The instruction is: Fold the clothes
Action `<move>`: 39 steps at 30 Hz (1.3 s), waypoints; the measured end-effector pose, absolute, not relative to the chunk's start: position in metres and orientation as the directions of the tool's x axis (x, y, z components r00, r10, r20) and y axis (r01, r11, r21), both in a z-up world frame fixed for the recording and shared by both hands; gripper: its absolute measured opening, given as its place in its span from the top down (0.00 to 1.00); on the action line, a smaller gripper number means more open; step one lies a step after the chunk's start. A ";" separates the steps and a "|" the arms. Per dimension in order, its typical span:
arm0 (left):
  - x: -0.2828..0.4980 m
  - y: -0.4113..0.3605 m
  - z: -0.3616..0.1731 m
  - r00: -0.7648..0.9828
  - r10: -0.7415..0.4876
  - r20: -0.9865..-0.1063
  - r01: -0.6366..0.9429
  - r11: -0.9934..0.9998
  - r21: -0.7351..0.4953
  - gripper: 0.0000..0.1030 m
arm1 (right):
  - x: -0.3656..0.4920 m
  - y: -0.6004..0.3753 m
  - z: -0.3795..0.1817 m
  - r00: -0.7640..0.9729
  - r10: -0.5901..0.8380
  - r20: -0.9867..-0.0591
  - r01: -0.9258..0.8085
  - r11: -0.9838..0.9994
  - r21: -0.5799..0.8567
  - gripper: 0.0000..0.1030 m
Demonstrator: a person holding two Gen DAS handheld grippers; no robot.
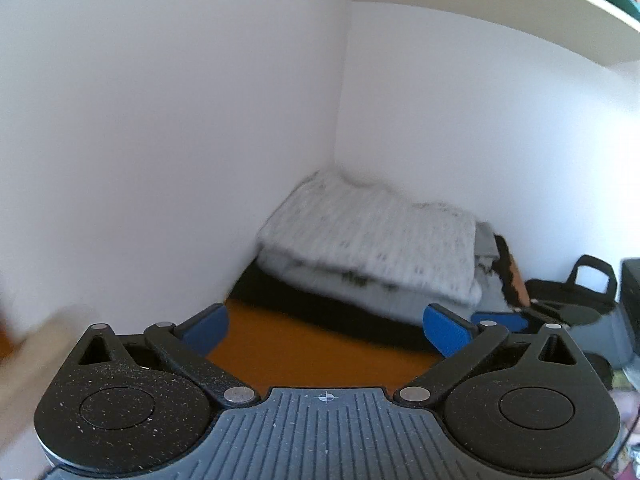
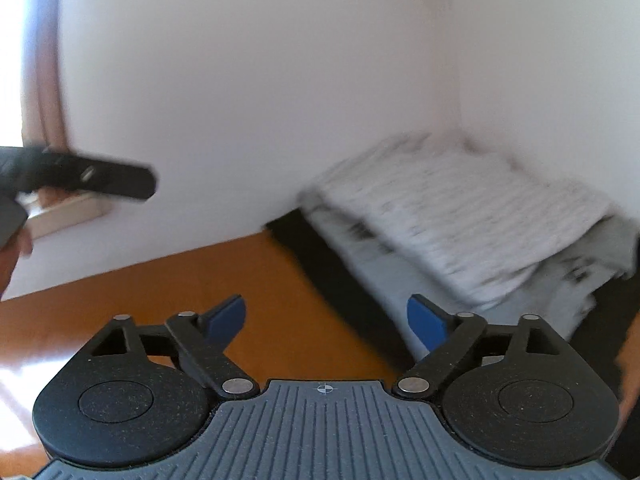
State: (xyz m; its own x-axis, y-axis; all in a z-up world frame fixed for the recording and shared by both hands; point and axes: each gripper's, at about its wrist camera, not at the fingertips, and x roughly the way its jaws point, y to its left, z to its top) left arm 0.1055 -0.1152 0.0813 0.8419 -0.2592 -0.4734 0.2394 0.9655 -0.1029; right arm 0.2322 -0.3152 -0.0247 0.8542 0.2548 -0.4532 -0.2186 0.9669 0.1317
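Near field: left gripper [image 1: 326, 330], blue-padded jaws spread wide, nothing between them; bare orange-brown wooden tabletop [image 1: 320, 352] shows through the gap. Right gripper [image 2: 326, 320] likewise wide apart and empty over the same tabletop.

Mid field: a black flat cloth layer [image 2: 320, 264] lies on the tabletop under the pile.

Far field: folded white-and-grey knitted garment [image 2: 460, 208] sits on top of a stack of pale folded clothes [image 1: 316, 272], pushed into the corner of the white walls [image 1: 160, 120]. Both grippers are apart from it. Right of the stack in the left wrist view, a dark bag with a loop handle [image 1: 576, 300]. Frames are motion-blurred; fine detail unclear.

Judgement: the knit looks soft, limp and light, not slippery, not fragile. It will sag if lifted at one point. Best hold: two near corners or the near folded edge, one gripper each, pinching all layers together.
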 end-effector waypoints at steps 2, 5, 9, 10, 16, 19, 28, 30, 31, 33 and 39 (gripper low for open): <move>0.086 -0.097 0.070 0.844 -0.249 -0.476 0.218 0.968 -0.121 0.00 | 0.233 -0.298 -0.028 0.841 0.265 -0.471 -0.216 0.964 0.156 0.04; 0.068 -0.075 0.049 0.834 -0.244 -0.495 0.206 0.970 -0.132 0.00 | 0.232 -0.270 -0.034 0.826 0.238 -0.511 -0.184 0.971 0.155 0.02; 0.065 -0.056 0.024 0.815 -0.222 -0.536 0.185 0.975 -0.123 0.00 | 0.228 -0.237 -0.043 0.821 0.153 -0.550 -0.113 0.988 0.105 0.00; 0.065 -0.054 0.020 0.812 -0.219 -0.542 0.185 0.976 -0.117 0.00 | 0.225 -0.230 -0.045 0.820 0.130 -0.557 -0.093 0.991 0.095 0.00; 0.066 -0.060 0.002 0.785 -0.250 -0.566 0.252 0.965 -0.078 0.00 | 0.213 -0.208 -0.058 0.807 0.065 -0.587 -0.021 0.996 0.082 0.00; 0.066 -0.065 -0.005 0.782 -0.243 -0.573 0.267 0.963 -0.043 0.00 | 0.207 -0.204 -0.058 0.816 0.026 -0.578 0.016 0.998 0.067 0.00; 0.063 -0.068 -0.016 0.759 -0.207 -0.618 0.257 0.966 -0.009 0.00 | 0.196 -0.194 -0.063 0.774 -0.102 -0.625 0.155 0.988 0.030 0.00; 0.063 -0.069 -0.018 0.750 -0.206 -0.629 0.256 0.967 -0.011 0.00 | 0.191 -0.189 -0.063 0.770 -0.127 -0.626 0.187 0.982 0.030 0.00; 0.064 -0.069 -0.018 0.745 -0.204 -0.634 0.254 0.967 -0.012 0.00 | 0.189 -0.186 -0.063 0.765 -0.151 -0.626 0.215 0.976 0.028 0.00; 0.063 -0.068 -0.018 0.740 -0.198 -0.643 0.251 0.968 -0.009 0.00 | 0.186 -0.181 -0.063 0.754 -0.196 -0.627 0.272 0.962 0.025 0.00; 0.051 -0.061 -0.016 0.740 -0.172 -0.651 0.236 0.972 0.011 0.00 | 0.174 -0.170 -0.064 0.726 -0.281 -0.628 0.378 0.925 0.022 0.00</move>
State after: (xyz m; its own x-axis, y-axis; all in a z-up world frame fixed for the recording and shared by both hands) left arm 0.0514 -0.0611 -0.0164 0.7395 -0.1725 -0.6507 0.2360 0.9717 0.0106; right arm 0.1739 -0.1697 -0.0640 0.7257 -0.2814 -0.6278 0.3782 0.9254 0.0224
